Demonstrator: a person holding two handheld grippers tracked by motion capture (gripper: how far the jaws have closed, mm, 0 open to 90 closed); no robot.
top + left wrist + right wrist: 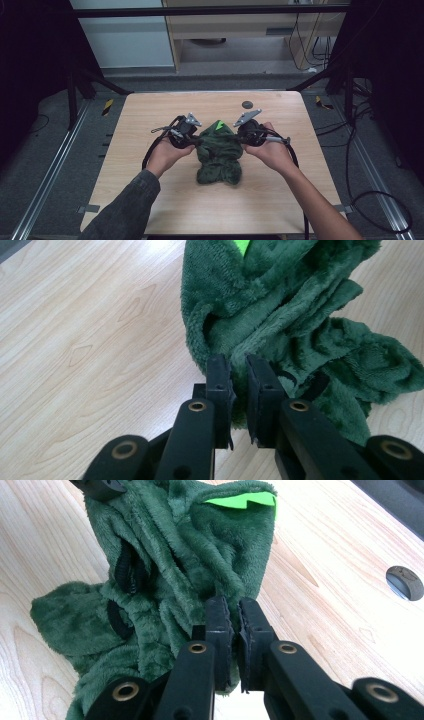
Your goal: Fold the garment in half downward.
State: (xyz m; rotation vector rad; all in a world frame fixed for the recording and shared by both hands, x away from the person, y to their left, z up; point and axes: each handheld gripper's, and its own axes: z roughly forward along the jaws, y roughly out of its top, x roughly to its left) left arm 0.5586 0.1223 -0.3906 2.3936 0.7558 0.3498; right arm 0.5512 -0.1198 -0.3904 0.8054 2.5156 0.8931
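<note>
The left gripper [196,142], just left of the frame's middle in the high view, is clamped on a fold of the green fleece garment [219,156]; in its own view the fabric rises from between the jaws toward the upper right. The right gripper [241,136], just right of centre, pinches the garment's opposite edge, its jaws nearly together on the pile. The garment hangs bunched between them, its lower part resting on the wooden table [150,115], a bright green patch [218,125] at its top.
</note>
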